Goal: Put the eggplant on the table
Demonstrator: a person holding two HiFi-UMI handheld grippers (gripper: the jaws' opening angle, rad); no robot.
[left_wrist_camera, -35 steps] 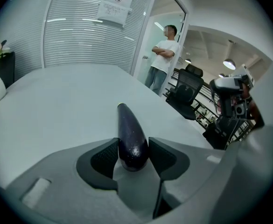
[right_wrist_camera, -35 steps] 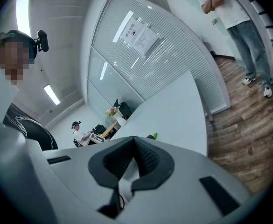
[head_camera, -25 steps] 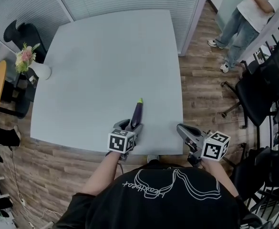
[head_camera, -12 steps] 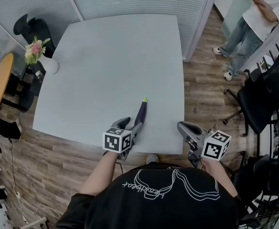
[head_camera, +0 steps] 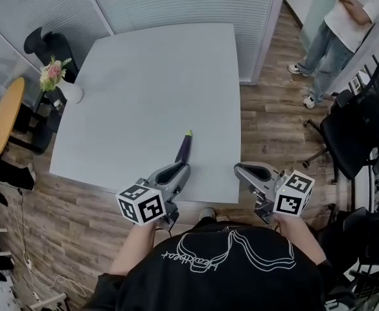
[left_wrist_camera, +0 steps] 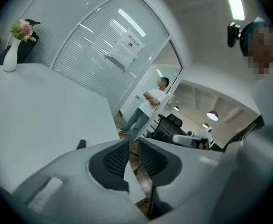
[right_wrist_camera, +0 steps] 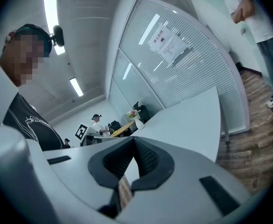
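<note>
The purple eggplant with its green tip lies alone on the pale grey table, near the front edge. My left gripper hangs above and just behind it, off the table. Its jaws are closing, with a narrow gap and nothing between them. In the left gripper view only the eggplant's end peeks out past the left gripper. My right gripper hovers beyond the table's front right corner. Its pads meet at the tips in the right gripper view and hold nothing.
A white vase of flowers stands at the table's left edge. A person stands on the wood floor at the far right, next to a black office chair. An orange round table is at the left. Blinds on a glass wall run behind the table.
My left gripper let go of the eggplant, rose and drew back toward me, its jaws narrowing. The eggplant stays flat on the table. The right gripper lifted a little.
</note>
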